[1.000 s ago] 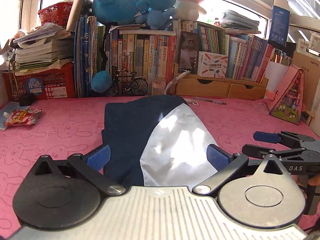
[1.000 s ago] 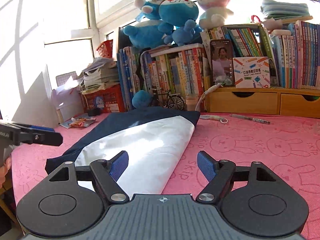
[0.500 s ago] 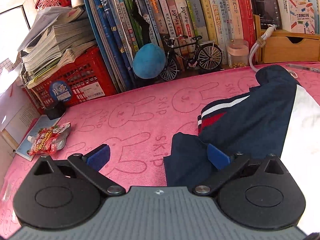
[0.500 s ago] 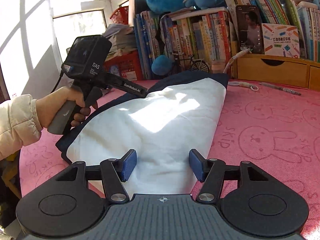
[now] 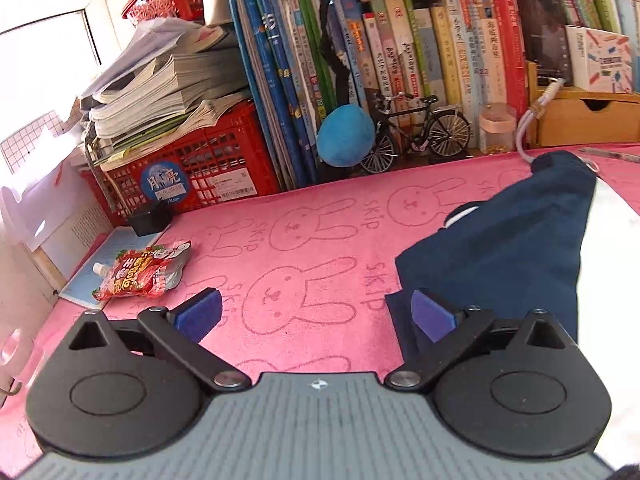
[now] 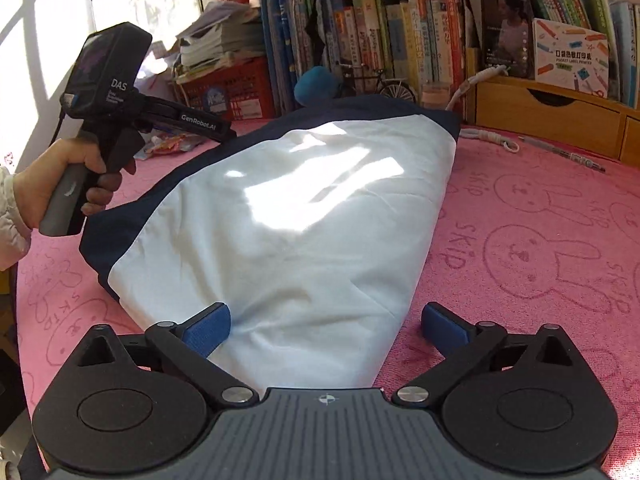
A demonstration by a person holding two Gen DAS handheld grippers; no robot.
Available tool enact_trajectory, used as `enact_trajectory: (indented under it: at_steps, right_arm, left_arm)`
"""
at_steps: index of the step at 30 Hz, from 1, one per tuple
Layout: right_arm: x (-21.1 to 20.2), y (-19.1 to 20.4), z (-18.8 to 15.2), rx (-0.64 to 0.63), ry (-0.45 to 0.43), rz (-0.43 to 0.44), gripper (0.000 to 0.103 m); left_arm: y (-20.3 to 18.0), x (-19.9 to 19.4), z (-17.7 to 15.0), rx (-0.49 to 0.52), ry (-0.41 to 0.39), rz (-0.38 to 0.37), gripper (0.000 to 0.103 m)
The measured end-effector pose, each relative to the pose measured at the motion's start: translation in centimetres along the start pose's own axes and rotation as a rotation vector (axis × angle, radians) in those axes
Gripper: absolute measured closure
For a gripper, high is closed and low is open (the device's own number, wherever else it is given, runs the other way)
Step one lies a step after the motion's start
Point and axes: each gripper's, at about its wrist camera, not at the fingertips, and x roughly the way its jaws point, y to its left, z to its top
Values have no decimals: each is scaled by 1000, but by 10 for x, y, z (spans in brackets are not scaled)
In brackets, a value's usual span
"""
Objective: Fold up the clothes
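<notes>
A navy and white garment (image 6: 304, 208) lies folded lengthwise on the pink bunny-print cloth (image 6: 540, 248). In the left wrist view its navy side (image 5: 500, 256) is at the right. My left gripper (image 5: 316, 314) is open, its right finger over the garment's navy edge and its left finger over bare cloth. It also shows in the right wrist view (image 6: 224, 132), hand-held over the garment's far left edge. My right gripper (image 6: 326, 326) is open, straddling the garment's near white end, holding nothing.
Books (image 5: 400, 60), a red crate (image 5: 188, 168) with stacked papers, a model bicycle (image 5: 416, 128) and a blue ball (image 5: 346, 136) line the back. A red snack pouch (image 5: 140, 272) lies left. Wooden drawers (image 6: 548, 116), a cord and a pen (image 6: 568, 156) are at the back right.
My left gripper has swung left from the garment's middle to its left navy edge. My right gripper has moved forward over the white end and opened a little wider.
</notes>
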Motion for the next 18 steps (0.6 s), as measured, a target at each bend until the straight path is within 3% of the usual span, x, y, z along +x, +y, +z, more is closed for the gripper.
enact_trajectory:
  at_steps: [5, 11, 18]
  right_arm:
    - [-14, 11, -9, 2, 3, -37, 0]
    - [-40, 30, -26, -50, 35, -108, 0]
    - [-57, 39, -35, -76, 37, -141, 0]
  left_arm:
    - [-24, -72, -32, 111, -57, -151, 0]
    - [-51, -100, -65, 50, 39, -320, 0]
    - [-69, -104, -90, 27, 64, -296, 0]
